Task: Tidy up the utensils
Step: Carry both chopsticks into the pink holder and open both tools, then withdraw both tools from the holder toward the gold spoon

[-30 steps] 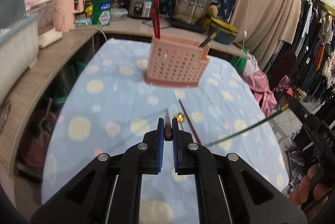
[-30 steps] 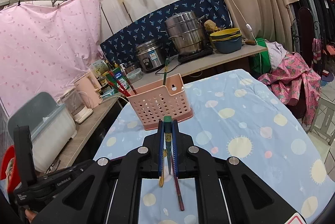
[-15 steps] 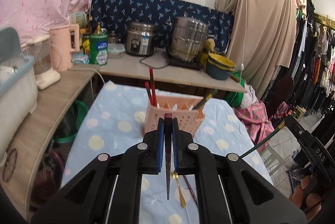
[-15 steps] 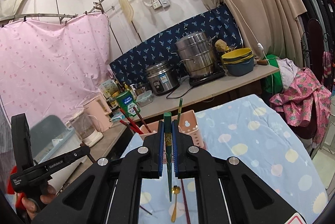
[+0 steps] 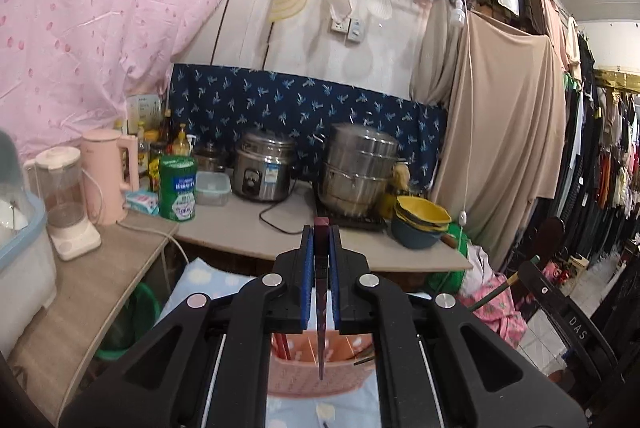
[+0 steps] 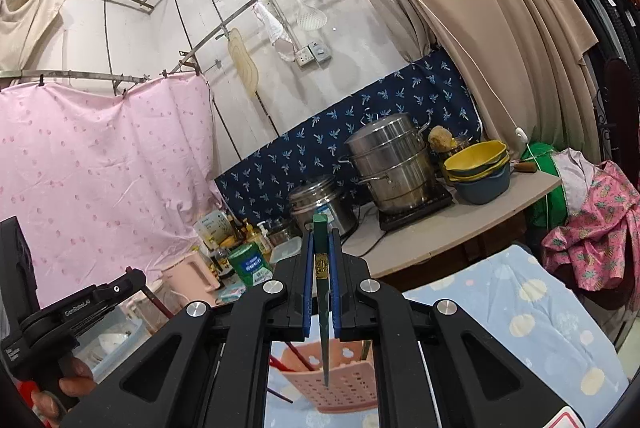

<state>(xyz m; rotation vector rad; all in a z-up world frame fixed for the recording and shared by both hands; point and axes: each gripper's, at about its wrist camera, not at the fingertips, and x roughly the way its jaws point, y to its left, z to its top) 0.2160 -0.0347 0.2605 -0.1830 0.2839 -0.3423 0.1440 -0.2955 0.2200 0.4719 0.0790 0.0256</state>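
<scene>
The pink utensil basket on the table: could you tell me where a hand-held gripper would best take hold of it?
Probably the top rim of the pink utensil basket, from above. The walls stand upright and thin, so the fingers can straddle one. Pick a stretch away from the red chopsticks standing inside.

Readable txt: "DAS" on black gripper body [image 5: 576, 322], right edge of left wrist view. "GenRobot.AI" on black gripper body [image 6: 80, 308], left side of right wrist view. Green can [image 5: 177, 187] label illegible.
</scene>
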